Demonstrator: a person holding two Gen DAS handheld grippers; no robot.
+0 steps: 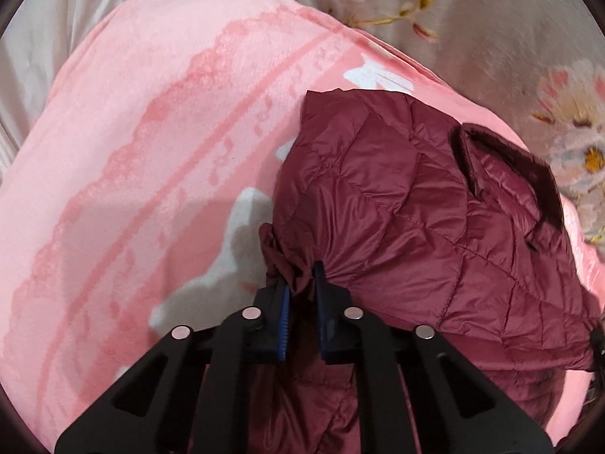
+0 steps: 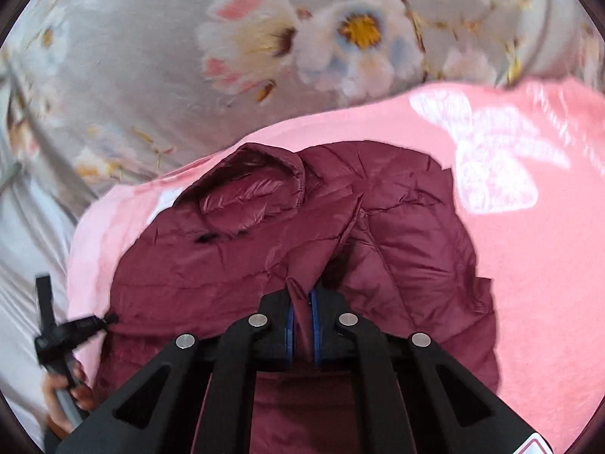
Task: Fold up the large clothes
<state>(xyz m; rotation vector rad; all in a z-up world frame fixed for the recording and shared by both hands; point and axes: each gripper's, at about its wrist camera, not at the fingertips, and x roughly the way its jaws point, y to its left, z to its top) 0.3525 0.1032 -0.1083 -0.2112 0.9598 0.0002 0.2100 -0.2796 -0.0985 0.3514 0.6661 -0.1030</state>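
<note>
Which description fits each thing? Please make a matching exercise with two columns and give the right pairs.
Column one:
1. jacket
2. blanket
3. flowered sheet
4. left gripper

Column two:
A. grey, with white and pink blossoms
B. dark red, quilted
C. jaws shut on a bunched piece of dark red fabric
D. pink, lying under the jacket

Pairs: 1-B, 2-D, 3-A, 4-C
</note>
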